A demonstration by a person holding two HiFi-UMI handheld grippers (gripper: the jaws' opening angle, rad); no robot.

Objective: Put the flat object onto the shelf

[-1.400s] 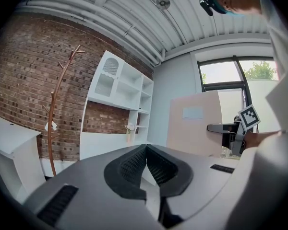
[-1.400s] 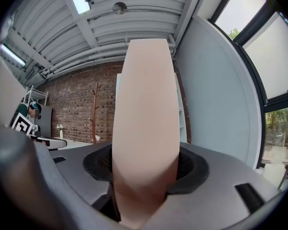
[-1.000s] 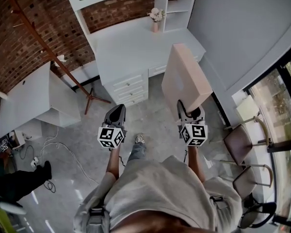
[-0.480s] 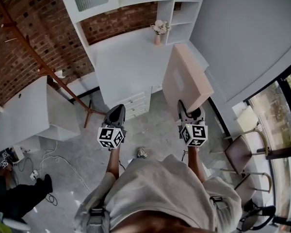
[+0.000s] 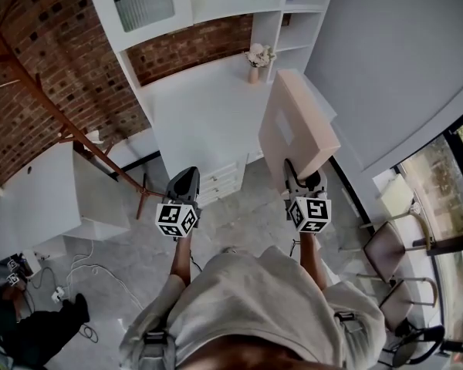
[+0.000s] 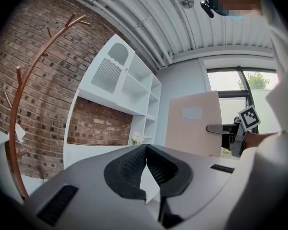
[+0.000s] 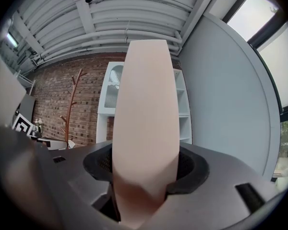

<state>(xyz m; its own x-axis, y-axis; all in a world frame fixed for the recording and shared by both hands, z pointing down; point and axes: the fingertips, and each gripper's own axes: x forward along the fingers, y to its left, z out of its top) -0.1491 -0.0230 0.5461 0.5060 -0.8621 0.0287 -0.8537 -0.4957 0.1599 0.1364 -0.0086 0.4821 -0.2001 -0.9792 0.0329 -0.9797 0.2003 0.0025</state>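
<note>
A flat pale-pink box [image 5: 297, 126] stands on edge in my right gripper [image 5: 302, 177], whose jaws are shut on its lower end. The right gripper view shows the flat box [image 7: 145, 123] filling the gap between the jaws. The same flat box [image 6: 192, 123] shows from the side in the left gripper view. My left gripper [image 5: 184, 182] hangs beside it over the floor, shut with nothing in it. Ahead stands the white shelf unit [image 5: 293, 10] with open compartments, above a white desk [image 5: 208, 106].
A small vase of flowers [image 5: 255, 56] stands at the desk's back right. A wooden coat stand [image 5: 69, 126] rises at the left before a brick wall. A white cabinet [image 5: 38, 199] is at the left, chairs [image 5: 390, 245] at the right by the window.
The view has moved forward toward the desk and shelf unit. Both grippers keep their places in the view, and the box stays gripped.
</note>
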